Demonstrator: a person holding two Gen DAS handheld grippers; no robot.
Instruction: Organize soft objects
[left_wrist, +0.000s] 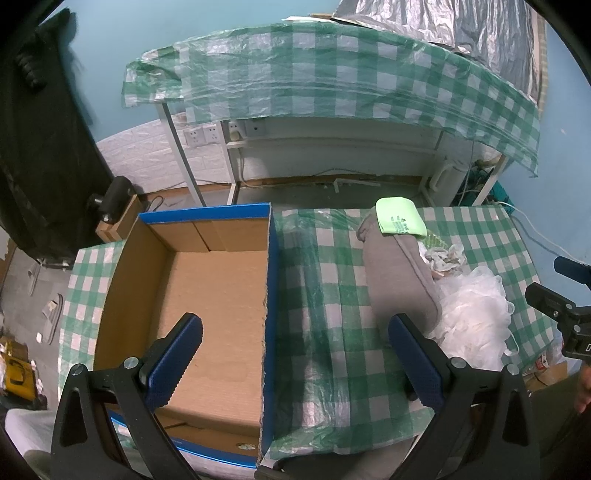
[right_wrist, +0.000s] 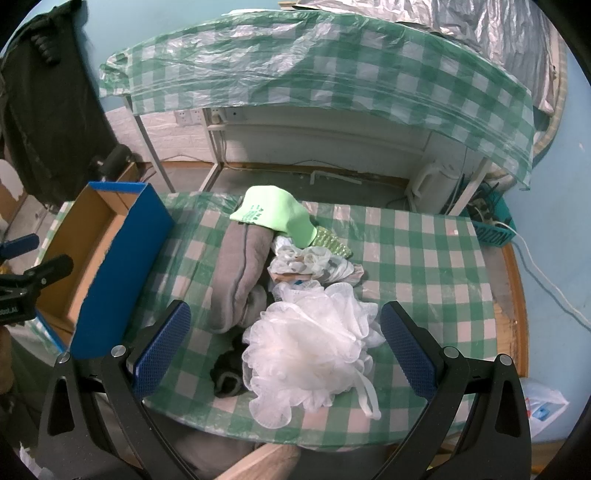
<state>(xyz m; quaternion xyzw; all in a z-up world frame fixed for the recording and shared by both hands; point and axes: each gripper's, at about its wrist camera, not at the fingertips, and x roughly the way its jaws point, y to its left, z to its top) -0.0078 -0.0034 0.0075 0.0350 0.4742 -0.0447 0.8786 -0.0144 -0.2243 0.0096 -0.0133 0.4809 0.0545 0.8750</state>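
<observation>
1. We are holding the left gripper (left_wrist: 295, 365) over the right wall of the empty cardboard box (left_wrist: 221, 288); its fingers are standing wide apart, holding nothing.
2. We are leaving the box at the left of the checked tablecloth (right_wrist: 417, 258), its blue wall (right_wrist: 122, 273) facing the pile.
3. We are keeping the pile just right of it: grey folded cloth (right_wrist: 240, 273), green glove (right_wrist: 277, 218) lying on the cloth's far end, crumpled white fabric (right_wrist: 314, 266).
4. We are bracketing the white mesh bath pouf (right_wrist: 310, 350) with the right gripper (right_wrist: 284, 347), fingers apart and empty; closing deep on its core, judged best, should avoid loose ruffles slipping.
</observation>
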